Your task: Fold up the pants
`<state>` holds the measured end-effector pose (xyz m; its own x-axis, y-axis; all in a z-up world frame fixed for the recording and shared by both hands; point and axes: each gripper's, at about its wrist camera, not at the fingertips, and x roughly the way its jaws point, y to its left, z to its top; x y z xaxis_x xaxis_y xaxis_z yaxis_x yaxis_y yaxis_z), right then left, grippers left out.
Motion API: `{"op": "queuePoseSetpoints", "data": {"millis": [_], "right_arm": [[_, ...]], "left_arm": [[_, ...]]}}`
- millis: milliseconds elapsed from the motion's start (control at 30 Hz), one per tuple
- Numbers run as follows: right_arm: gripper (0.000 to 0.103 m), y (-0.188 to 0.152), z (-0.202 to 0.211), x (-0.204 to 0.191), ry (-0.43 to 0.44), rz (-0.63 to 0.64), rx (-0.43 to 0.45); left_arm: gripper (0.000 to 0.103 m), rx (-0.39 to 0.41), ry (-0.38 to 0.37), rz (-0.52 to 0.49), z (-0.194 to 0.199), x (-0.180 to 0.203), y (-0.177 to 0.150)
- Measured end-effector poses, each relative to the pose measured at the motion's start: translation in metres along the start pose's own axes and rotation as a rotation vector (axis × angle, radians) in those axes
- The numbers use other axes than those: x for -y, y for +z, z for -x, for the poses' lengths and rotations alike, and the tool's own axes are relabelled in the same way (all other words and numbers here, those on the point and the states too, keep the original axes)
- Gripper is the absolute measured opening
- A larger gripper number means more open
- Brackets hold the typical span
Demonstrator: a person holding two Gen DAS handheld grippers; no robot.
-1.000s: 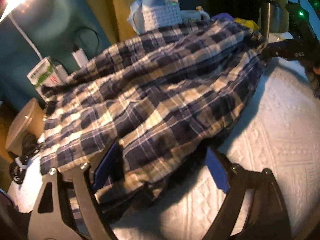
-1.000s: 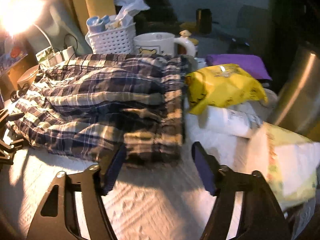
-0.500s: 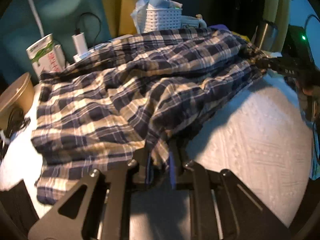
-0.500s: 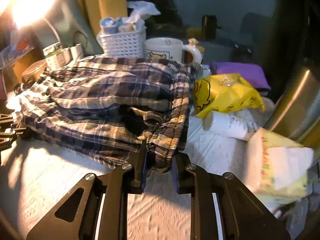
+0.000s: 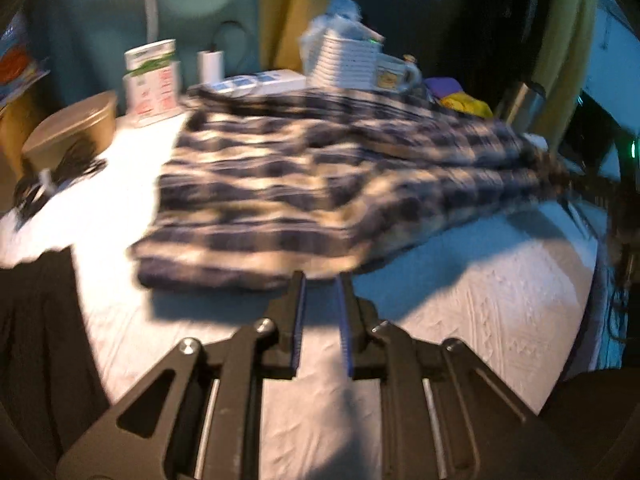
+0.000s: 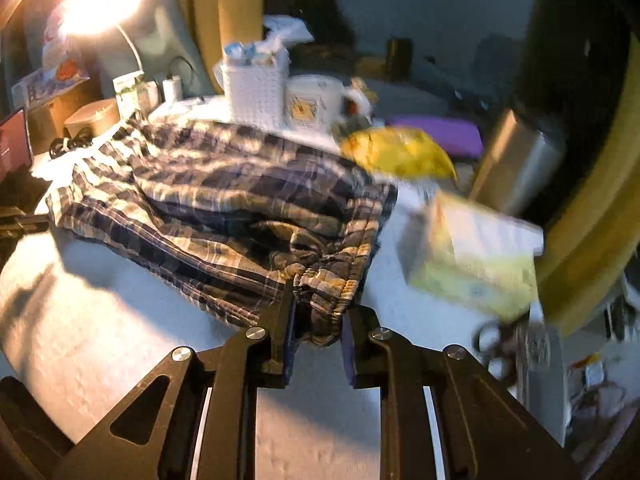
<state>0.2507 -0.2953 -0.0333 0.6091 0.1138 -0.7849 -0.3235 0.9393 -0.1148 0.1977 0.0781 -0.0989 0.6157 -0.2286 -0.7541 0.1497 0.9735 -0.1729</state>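
The plaid pants (image 5: 320, 184) lie bunched on the white cloth-covered table (image 5: 480, 300). In the left wrist view my left gripper (image 5: 320, 280) is narrowly closed at the near hem of the pants; the view is blurred and the cloth reaches the fingertips. In the right wrist view my right gripper (image 6: 318, 304) is shut on the waistband end of the pants (image 6: 224, 204), lifting that edge a little. The right gripper also shows in the left wrist view (image 5: 600, 184) at the far right end of the pants.
A white basket (image 6: 256, 92), a mug (image 6: 316, 102), a yellow bag (image 6: 396, 152), a purple item (image 6: 440, 136), a steel canister (image 6: 516, 160) and a tissue box (image 6: 476, 256) crowd the back and right. A brown bowl (image 5: 68, 128) and cables (image 5: 60, 168) sit left.
Both grippers closed from wide open onto the pants' near edge, left at the hem and right at the waistband. The pants have since been pulled and raised; both views now blur with motion.
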Motion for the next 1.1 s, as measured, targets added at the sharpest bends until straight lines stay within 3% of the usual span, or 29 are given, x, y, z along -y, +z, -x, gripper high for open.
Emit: {"op": "queuePoseSetpoints", "data": {"millis": [200,267,333,433,633,767,800,833,900,1100], "right_arm": [[0.03,-0.027,-0.009,0.001,0.017,-0.044,-0.045],[0.046,-0.025,-0.005,0.002,0.013,-0.057,-0.017],[0.056,-0.02,0.001,0.004,0.012,-0.072,0.014],[0.057,-0.015,0.005,0.007,0.019,-0.086,0.039],[0.057,-0.014,-0.011,0.003,0.052,-0.094,0.018],[0.057,-0.014,-0.02,-0.003,0.073,-0.089,0.005],[0.057,-0.013,-0.022,-0.004,0.079,-0.089,0.005],[0.057,-0.013,-0.023,-0.005,0.083,-0.088,0.007],[0.057,-0.012,-0.024,-0.006,0.092,-0.084,0.011],[0.057,-0.012,-0.026,-0.007,0.114,-0.078,0.029]], "left_arm": [[0.025,0.034,0.104,0.193,0.011,-0.06,0.005],[0.039,0.048,0.124,0.227,0.01,-0.075,0.008],[0.046,0.057,0.127,0.227,0.006,-0.08,0.015],[0.055,0.05,0.121,0.193,-0.003,-0.08,0.025],[0.058,-0.084,0.204,0.145,-0.043,-0.087,0.029],[0.058,-0.097,0.21,0.085,-0.048,-0.081,0.027],[0.057,-0.094,0.205,0.073,-0.047,-0.081,0.026],[0.046,-0.094,0.199,0.07,-0.047,-0.08,0.025],[0.011,-0.113,0.17,0.066,-0.043,-0.079,0.024],[0.007,-0.092,0.195,0.098,-0.008,-0.065,0.011]]}}
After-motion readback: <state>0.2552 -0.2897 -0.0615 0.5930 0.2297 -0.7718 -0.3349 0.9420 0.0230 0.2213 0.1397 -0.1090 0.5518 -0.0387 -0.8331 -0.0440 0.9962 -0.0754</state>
